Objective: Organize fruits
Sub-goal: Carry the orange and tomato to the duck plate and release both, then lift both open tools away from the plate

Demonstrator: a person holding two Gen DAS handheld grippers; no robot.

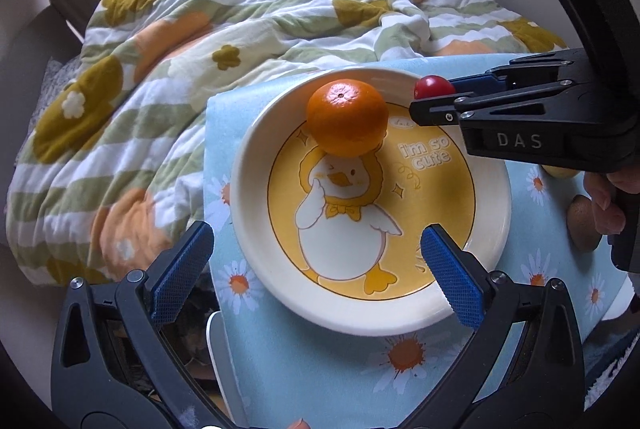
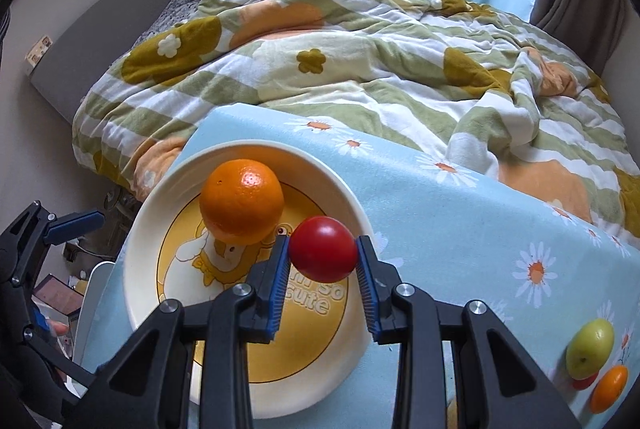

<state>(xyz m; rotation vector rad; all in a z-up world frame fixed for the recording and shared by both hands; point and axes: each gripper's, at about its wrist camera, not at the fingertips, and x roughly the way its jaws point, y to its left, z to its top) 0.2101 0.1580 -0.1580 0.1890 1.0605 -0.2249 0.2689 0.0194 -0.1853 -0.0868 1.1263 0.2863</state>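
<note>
Right hand-held gripper (image 2: 323,261) clamped on small red fruit (image 2: 322,249), pads pressing both flanks, fruit riding at the fingertips and clear of any surface. Held above the near-right part of plate (image 2: 138,269), presumably for a drop beside orange (image 2: 241,201), which sits just ahead-left of the fingertips on the plate's far side.

Left hand-held gripper (image 1: 316,269) spread wide, nothing between the pads; plate below and ahead of it, orange further ahead. Empty and standing off, probably to leave room for the right one.

Green fruit (image 2: 590,349), a second small orange fruit (image 2: 609,389) and a red sliver between them lying far right of the right gripper on daisy-print cloth (image 2: 440,221) over the bench; not yet collected. Brown rounded object at the left view's right edge: kind unclear.

Plate rim likely to stop round fruit rolling off.
</note>
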